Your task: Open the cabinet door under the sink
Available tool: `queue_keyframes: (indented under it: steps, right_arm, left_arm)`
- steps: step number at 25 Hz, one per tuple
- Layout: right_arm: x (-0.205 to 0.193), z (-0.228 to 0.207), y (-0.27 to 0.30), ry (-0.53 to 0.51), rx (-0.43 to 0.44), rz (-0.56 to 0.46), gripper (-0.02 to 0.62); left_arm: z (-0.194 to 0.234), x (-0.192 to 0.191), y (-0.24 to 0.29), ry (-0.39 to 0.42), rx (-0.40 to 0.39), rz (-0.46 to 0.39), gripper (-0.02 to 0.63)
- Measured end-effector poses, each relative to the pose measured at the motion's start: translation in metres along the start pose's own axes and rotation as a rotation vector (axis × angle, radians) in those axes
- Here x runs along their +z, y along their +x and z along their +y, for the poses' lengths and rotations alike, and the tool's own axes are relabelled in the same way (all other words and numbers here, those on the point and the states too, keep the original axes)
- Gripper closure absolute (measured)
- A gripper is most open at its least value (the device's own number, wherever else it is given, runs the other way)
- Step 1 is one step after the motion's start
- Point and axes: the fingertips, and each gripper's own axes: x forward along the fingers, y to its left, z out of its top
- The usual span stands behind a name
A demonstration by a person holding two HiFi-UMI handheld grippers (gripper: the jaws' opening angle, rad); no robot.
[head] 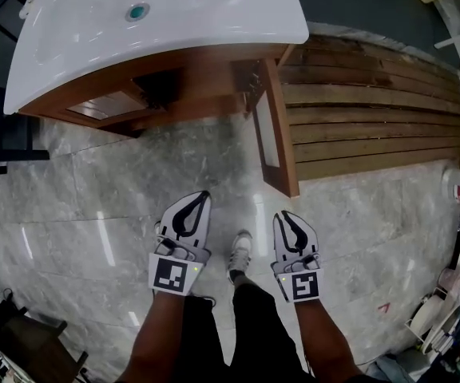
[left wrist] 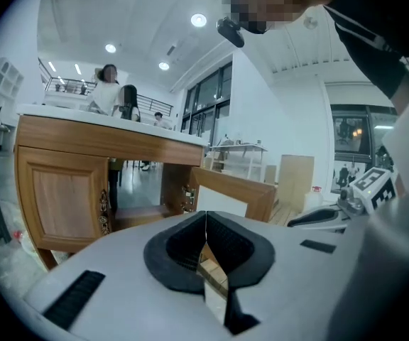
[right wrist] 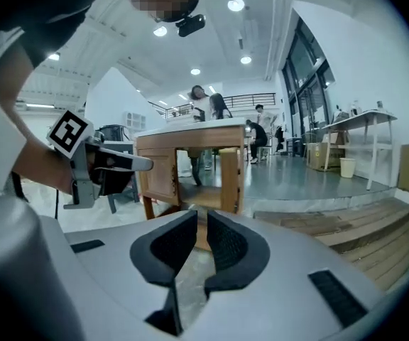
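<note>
One door [head: 276,130] of the cabinet [head: 174,82] under the sink [head: 158,22] stands open. In the head view it is just right of upper centre, hinged at the cabinet's right front corner, with its free edge running down the frame towards the person. The interior shows dark and unlit. The second door [left wrist: 62,197], at the left of the left gripper view, is shut flush with the frame and carries an ornate handle [left wrist: 104,208] on its inner edge. The white sink fills the upper left of the head view, with a green drain fitting [head: 137,11] near its top.

Left gripper [head: 204,198], lower centre of the head view: jaws closed with the pad tips meeting, nothing between them. It is well clear of the open door.

Right gripper [head: 283,215], just to the right of it: jaws drawn almost together with a thin slit left, nothing in the slit. It lies below the door's free edge without touching it.

Both grippers point up the frame towards the cabinet. A shoe [head: 240,254] of the person shows between them.

Surroundings: grey marble floor [head: 94,214] under the grippers; a platform of wooden planks [head: 374,110] at the upper right, beside the open door.
</note>
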Motion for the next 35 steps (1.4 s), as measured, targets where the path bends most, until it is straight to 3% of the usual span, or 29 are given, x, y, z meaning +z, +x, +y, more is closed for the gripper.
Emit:
queue_keyframes:
  steps: [6,13,15,35]
  right_arm:
    - [0.020,0.048,0.037,0.008,0.061,-0.011,0.552]
    - [0.049,0.096,0.119,0.004,0.195,-0.072,0.550]
    - [0.054,0.109,0.142,-0.006,0.234,-0.085,0.486]
    - [0.065,0.161,0.323,-0.113,0.422,-0.065,0.296]
  left_arm:
    - [0.028,0.005,-0.020,-0.001,0.016,0.011,0.583]
    - [0.078,0.017,-0.027,-0.012,0.037,-0.010,0.583]
    - [0.096,0.016,-0.028,-0.019,0.048,-0.010,0.583]
    - [0.219,0.013,-0.032,-0.008,0.127,-0.030,0.583]
